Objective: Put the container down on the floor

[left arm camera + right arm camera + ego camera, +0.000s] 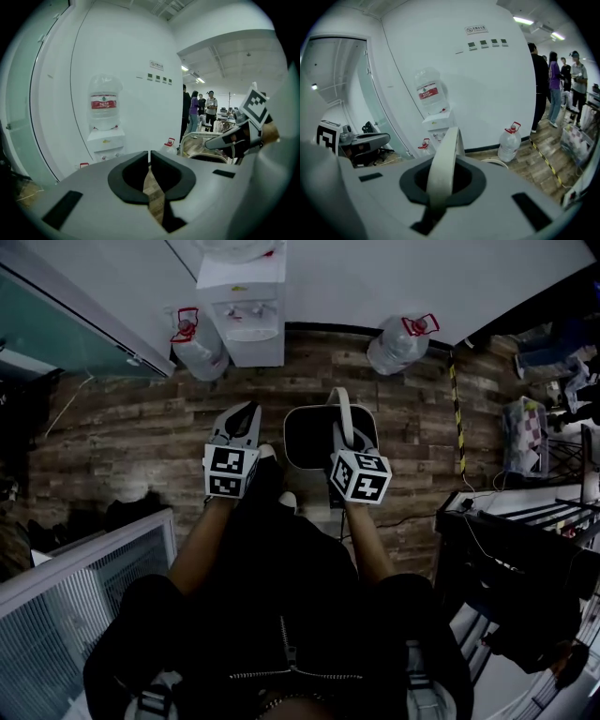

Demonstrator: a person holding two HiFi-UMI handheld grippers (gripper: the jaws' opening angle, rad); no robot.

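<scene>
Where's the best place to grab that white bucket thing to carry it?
Its arched handle, at the top of the loop, coming from above. The strap stands upright over the open container, so a grip at its peak should let it hang level. The right gripper is shut on it there.

white wall (375, 277), wood-plank floor (122, 437), water dispenser (242, 306), water jugs (398, 343) either side, glass partition (56, 334) left.

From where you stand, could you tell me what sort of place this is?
Probably an office or lab workspace: a water dispenser against the white wall, spare water jugs on the wood-look floor, and people standing nearby.
</scene>
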